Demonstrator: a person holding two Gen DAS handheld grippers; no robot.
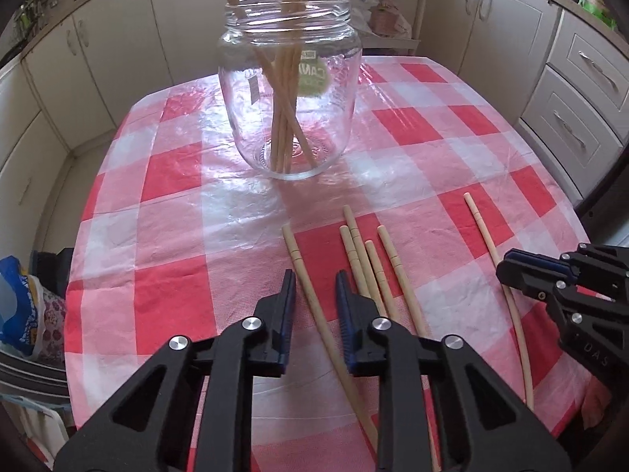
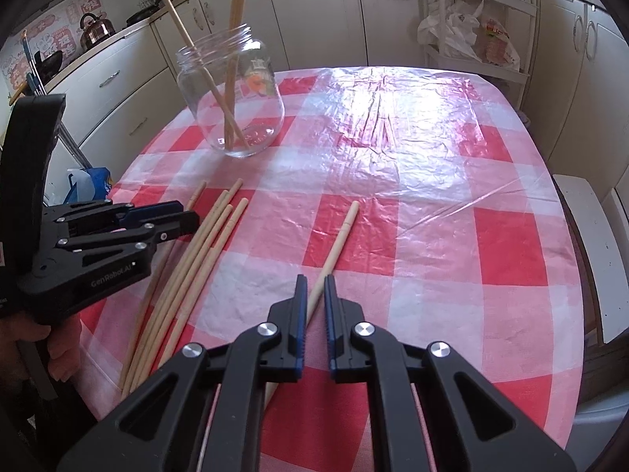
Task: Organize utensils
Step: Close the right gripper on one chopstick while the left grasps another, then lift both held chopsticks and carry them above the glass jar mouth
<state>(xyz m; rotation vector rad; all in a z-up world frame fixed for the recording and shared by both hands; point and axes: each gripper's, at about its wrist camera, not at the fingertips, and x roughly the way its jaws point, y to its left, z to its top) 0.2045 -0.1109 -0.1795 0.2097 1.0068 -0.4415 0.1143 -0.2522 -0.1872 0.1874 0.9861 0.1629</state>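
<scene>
A clear glass jar (image 1: 289, 90) stands on the checked tablecloth (image 1: 177, 204) and holds several wooden chopsticks (image 1: 289, 78); it also shows in the right wrist view (image 2: 236, 94). Several loose chopsticks (image 1: 373, 263) lie on the cloth near the front. My left gripper (image 1: 314, 287) is open, its fingers on either side of the leftmost chopstick (image 1: 310, 287). My right gripper (image 2: 315, 291) is open with a narrow gap, straddling a lone chopstick (image 2: 338, 240). That chopstick shows in the left wrist view (image 1: 499, 259) beside the right gripper (image 1: 523, 271). The left gripper shows in the right wrist view (image 2: 169, 216).
Cream kitchen cabinets (image 1: 98, 59) surround the table. A white rack with plastic bags (image 2: 471, 35) stands behind the table. A kettle (image 2: 94, 29) sits on the counter at left. A blue bag (image 1: 15, 306) hangs by the table's left edge.
</scene>
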